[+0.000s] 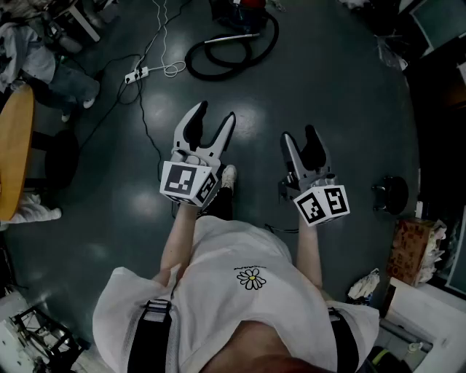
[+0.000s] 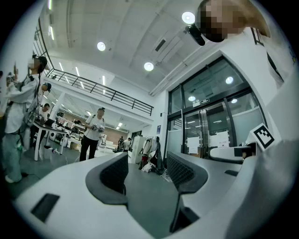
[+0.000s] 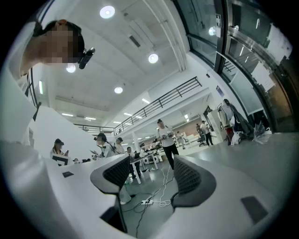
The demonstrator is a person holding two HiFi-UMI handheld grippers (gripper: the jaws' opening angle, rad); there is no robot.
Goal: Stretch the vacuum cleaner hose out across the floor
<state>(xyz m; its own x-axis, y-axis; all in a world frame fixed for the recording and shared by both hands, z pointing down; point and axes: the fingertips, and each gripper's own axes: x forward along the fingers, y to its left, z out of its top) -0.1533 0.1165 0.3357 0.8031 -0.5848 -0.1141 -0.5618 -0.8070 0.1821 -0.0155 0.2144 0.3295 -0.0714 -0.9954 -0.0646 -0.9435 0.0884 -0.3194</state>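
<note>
The black vacuum hose [image 1: 233, 51] lies coiled in a loop on the dark floor at the top of the head view, beside the red vacuum cleaner body [image 1: 244, 7]. My left gripper [image 1: 215, 113] is held out in front of me, well short of the coil, open with nothing between its jaws. My right gripper [image 1: 300, 135] hangs level to its right, also open and empty. In the left gripper view the left gripper [image 2: 147, 170] points along the floor toward a glass entrance. In the right gripper view the right gripper [image 3: 152, 175] faces people at tables.
A white power strip [image 1: 136, 74] with a white cable [image 1: 171, 69] lies left of the coil; the same power strip [image 3: 147, 202] shows in the right gripper view. A wooden table [image 1: 14, 146] stands at the left, a cardboard box [image 1: 411, 251] and a black round base [image 1: 392, 193] at the right.
</note>
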